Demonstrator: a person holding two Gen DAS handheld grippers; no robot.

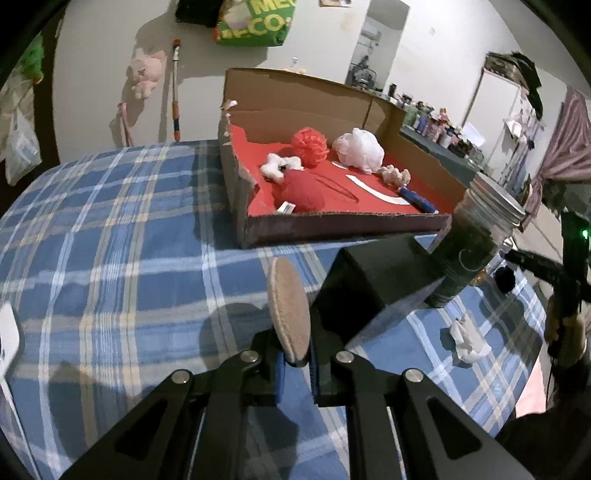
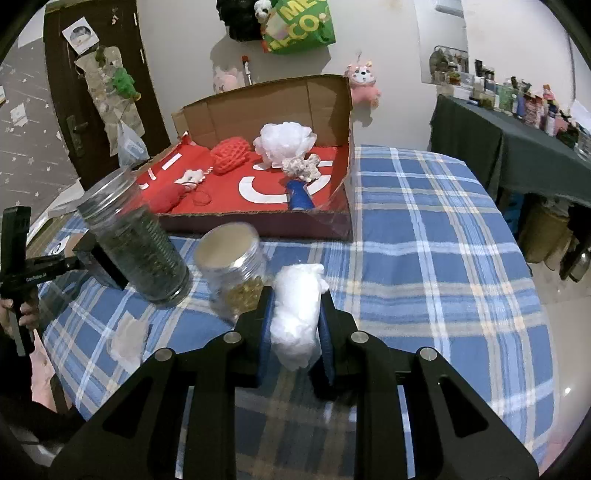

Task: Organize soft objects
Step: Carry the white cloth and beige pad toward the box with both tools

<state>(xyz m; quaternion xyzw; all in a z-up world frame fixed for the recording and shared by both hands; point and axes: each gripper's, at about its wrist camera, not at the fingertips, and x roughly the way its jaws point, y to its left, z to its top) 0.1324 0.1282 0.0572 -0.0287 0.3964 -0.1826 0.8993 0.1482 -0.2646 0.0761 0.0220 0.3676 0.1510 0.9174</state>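
Left gripper (image 1: 295, 354) pinching a tan round pad (image 1: 288, 310); right gripper (image 2: 295, 321) squeezing white cotton wad (image 2: 297, 314). Risking knocking jars (image 2: 229, 266) at centre left while heading for cardboard box (image 2: 258, 221).

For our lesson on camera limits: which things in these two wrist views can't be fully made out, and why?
- Left wrist view: black box, its near side hidden by the left hand-held gripper.
- Left wrist view: dark jar, contents too dark.
- Right wrist view: green bag, lettering cut by the top edge.

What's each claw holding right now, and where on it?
Left claw: shut on the round tan pad, pinched at its lower edge. Right claw: shut on the white cotton wad, squeezed across its middle.
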